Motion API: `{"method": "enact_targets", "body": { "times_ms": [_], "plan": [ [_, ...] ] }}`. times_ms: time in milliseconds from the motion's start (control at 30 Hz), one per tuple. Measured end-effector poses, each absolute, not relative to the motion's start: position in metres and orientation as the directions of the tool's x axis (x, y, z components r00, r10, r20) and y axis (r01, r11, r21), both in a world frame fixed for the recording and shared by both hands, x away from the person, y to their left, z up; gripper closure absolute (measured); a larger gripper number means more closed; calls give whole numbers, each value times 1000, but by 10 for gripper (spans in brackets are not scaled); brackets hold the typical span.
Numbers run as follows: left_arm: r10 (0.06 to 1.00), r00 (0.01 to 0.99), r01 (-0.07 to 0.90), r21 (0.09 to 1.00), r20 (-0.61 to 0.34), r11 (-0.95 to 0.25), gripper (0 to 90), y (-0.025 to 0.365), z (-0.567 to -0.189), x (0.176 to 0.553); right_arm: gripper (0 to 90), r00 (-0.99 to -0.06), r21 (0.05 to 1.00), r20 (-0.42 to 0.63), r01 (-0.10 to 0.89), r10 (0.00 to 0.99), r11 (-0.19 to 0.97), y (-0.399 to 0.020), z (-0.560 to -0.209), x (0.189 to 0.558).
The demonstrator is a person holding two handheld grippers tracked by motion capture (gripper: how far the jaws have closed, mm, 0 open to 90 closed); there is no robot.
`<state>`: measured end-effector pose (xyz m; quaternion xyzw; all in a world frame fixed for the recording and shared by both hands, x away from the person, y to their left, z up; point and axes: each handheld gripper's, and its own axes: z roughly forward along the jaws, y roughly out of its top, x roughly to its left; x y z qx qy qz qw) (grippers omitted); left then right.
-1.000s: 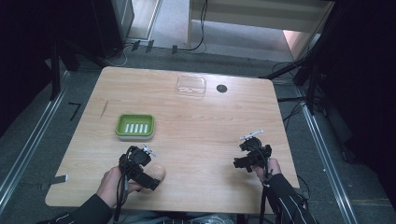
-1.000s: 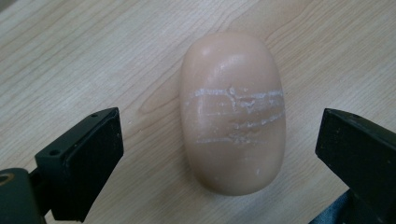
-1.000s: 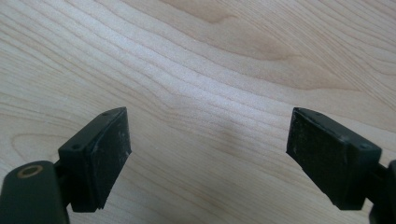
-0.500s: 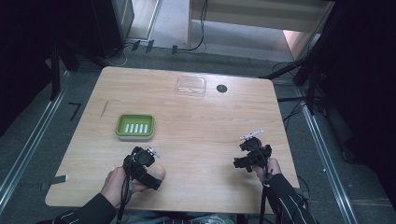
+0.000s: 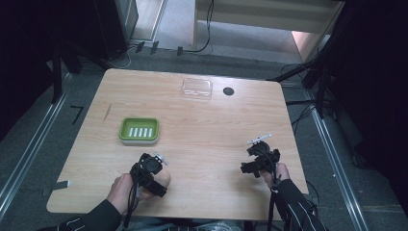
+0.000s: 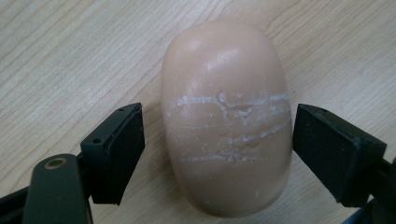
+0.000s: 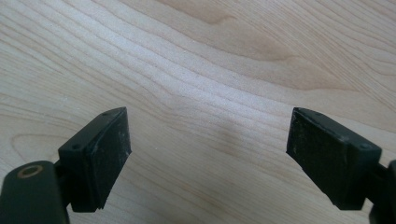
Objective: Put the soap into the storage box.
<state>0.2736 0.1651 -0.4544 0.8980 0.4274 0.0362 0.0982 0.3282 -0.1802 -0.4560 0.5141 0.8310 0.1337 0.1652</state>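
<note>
A pale beige oval soap bar [image 6: 224, 135] with white scuff lines lies on the wooden table [image 5: 207, 130]. It sits between the jaws of my left gripper [image 6: 217, 149], which have just been closing. A small gap shows at the left pad [image 6: 123, 154], and the right pad [image 6: 327, 149] is almost at the soap's edge. In the high view my left gripper [image 5: 151, 172] points down at the near left, with the soap [image 5: 163, 179] peeking out beside it. My right gripper [image 7: 208, 154] stands open over bare wood, at the near right [image 5: 260, 161] in the high view.
A green soap dish [image 5: 126, 137] with white ridges stands left of centre. A clear plastic box [image 5: 197, 88] and a small black round spot [image 5: 228, 91] are near the far edge. Dark floor, rails and cables surround the table.
The left hand and its gripper have shifted slightly to the right over the soap. The right hand has stayed put.
</note>
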Motion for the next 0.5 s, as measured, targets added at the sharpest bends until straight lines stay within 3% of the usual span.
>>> {"method": "enact_targets", "body": {
  "times_ms": [67, 500],
  "plan": [
    [771, 637, 756, 211, -16, -620, 222, 165, -455, 274, 143, -415, 392, -138, 811, 899, 435, -180, -456, 328],
    [765, 643, 751, 205, -12, -628, 305, 162, -456, 273, 143, -418, 395, -137, 809, 898, 436, -181, -456, 328]
  ]
}}
